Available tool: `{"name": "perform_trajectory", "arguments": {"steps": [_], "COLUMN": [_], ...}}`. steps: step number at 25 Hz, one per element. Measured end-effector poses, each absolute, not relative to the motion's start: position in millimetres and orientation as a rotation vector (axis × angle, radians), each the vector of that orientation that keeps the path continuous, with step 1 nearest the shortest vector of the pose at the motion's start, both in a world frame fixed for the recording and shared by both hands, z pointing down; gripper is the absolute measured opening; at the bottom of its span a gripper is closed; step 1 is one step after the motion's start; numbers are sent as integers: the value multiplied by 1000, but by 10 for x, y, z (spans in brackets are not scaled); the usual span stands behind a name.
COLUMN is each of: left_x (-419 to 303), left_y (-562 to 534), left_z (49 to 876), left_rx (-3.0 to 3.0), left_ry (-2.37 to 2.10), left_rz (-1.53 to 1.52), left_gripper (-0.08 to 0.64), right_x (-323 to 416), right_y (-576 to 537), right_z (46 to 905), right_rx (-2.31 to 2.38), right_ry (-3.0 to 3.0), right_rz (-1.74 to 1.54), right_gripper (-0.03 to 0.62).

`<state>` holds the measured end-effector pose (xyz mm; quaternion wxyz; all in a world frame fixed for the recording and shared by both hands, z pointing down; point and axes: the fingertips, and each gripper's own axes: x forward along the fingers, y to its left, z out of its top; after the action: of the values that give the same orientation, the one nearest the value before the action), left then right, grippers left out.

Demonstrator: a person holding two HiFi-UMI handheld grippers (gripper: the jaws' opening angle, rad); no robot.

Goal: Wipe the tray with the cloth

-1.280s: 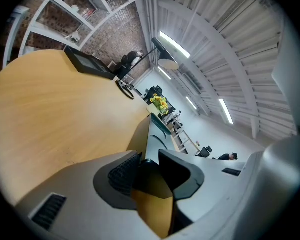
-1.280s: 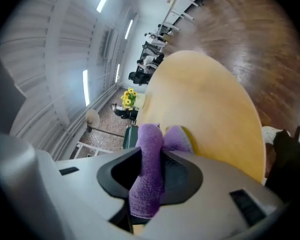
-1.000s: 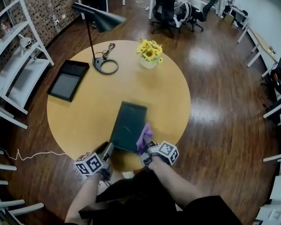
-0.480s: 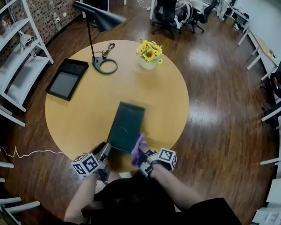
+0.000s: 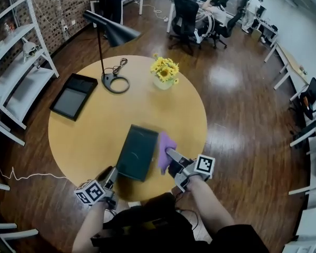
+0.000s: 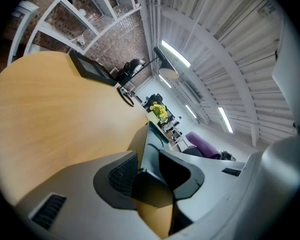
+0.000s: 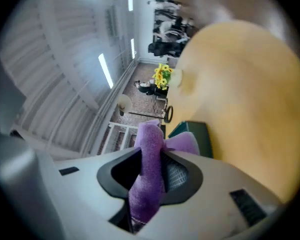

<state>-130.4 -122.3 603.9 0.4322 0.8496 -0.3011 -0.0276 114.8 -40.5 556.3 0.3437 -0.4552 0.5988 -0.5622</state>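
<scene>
Gripping the tray (image 5: 137, 152) at its near corner, the left gripper (image 5: 112, 174) pinches the rim. The right gripper (image 5: 174, 158) clamps the purple cloth (image 5: 165, 143) just beside the tray's right edge.

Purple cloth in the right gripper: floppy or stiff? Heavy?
Likely floppy: the cloth bunches into folds in the jaws of the right gripper, and its free end flares loosely beyond them. Probably light: a pinch on one part carries the whole piece.

The cloth (image 7: 147, 184) has its lower end hidden deep between the jaws. The tabletop (image 7: 250, 99) (right gripper view) is blurred throughout.
</scene>
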Motion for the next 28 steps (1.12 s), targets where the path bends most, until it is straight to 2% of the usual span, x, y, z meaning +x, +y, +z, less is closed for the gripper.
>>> {"name": "perform_trajectory", "arguments": {"steps": [11,19,24,27,28], "left_x": [-1419,-1556,-1542,-1608,-1639], "left_y": [-1503,-1483,-1400,-1425,-1432], "left_z": [5348,5302,5213,5086,5034], "left_rx": [2234,2161,2133,2123,2119], "left_ry": [-913,-1052,-1098,-1103,-1105], "left_rz": [-178,-243,-299,-346,-357], "left_gripper": [124,124,124,124,124], "right_x": [2085,2556,2685,2733,2755], "right_y": [-660,-1141,-1225,-1332,-1358], "right_z": [5637,5723,5935,5853,5782], "right_rx": [-2068,-2208,-2282,-2316,-2306], "right_ry": [2421,2573,2631,2604,2566], "right_rz": [-1264,-1194,-1230,-1071,-1015], "right_gripper": [110,120,199,198,164]}}
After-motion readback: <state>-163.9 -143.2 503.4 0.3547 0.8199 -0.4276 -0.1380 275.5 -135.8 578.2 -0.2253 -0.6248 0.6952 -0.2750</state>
